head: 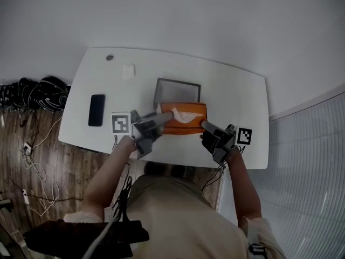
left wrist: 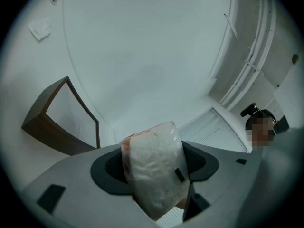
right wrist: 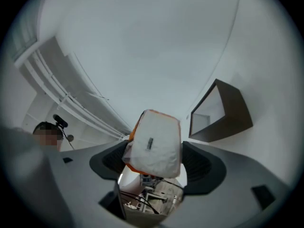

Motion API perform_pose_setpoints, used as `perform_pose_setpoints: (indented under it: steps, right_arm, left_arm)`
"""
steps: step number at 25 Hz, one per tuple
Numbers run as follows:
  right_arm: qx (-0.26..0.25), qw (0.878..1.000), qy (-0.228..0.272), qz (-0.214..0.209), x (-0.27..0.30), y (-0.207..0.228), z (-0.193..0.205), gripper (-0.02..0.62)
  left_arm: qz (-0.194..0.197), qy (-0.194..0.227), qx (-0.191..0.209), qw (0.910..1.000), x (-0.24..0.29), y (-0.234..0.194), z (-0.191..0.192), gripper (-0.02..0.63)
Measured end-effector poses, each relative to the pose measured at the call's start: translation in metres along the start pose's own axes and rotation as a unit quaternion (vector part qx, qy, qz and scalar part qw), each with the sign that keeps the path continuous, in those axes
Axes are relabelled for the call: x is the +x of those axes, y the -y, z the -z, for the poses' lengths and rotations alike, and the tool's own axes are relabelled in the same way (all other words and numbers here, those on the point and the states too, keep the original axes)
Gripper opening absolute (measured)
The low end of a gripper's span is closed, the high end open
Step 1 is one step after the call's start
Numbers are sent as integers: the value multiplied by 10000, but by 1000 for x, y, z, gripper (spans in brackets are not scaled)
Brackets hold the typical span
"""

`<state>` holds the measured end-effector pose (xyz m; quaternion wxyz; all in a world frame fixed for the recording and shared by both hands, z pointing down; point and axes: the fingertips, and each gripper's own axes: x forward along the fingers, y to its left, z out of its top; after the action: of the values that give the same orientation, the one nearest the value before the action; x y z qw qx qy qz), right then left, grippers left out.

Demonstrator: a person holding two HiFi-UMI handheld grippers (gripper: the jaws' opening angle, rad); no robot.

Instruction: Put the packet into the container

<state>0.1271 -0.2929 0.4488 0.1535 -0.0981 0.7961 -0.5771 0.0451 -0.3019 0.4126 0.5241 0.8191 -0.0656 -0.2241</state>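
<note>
An orange packet (head: 183,117) with a white plastic end hangs between my two grippers, just in front of the container (head: 177,82), a dark open-topped box on the white table (head: 237,90). My left gripper (head: 163,116) is shut on the packet's left end (left wrist: 154,170), whose white crinkled wrap fills the space between the pads. At the other end (right wrist: 154,146), my right gripper (head: 206,125) is shut on the packet. The container shows at the left in the left gripper view (left wrist: 52,127) and at the right in the right gripper view (right wrist: 228,113). Nothing shows inside it.
A black phone (head: 96,110) lies on the table's left part, with a small white scrap (head: 128,71) and a round grommet (head: 110,58) further back. Black bags (head: 32,93) and loose cables (head: 32,169) lie on the wooden floor at the left.
</note>
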Motion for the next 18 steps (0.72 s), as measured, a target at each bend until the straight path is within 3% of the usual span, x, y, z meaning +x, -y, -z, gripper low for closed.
perform_pose_setpoints:
  steps: [2,4,6,11,14,18]
  right_arm:
    - [84,9995,-73,-306,7,-9,-1,325]
    - [24,9996,-46,-275,14,-10,-8,313]
    - [-8,10000,31,-52,20,-3,-15,253]
    - [72,9979,464,443,21,11,-32,235]
    - [210,9920,943,818,21,36,-63,235]
    - [9,9820,1056,1564,19,57,-77,235]
  left_arm:
    - [60,4,-73,10000,1,2,-3,307]
    - [-20,34,-56,10000,1,0,-10,308]
    - [-309,46,110,9995,0,-7,-15,310]
    - [-1146,188,286,9928,-25,-34,-26,364]
    - [-1393,465,135,9891,-53,-50,-40,370]
    - [-2056,319,917,9738,-82,-53,-27,368]
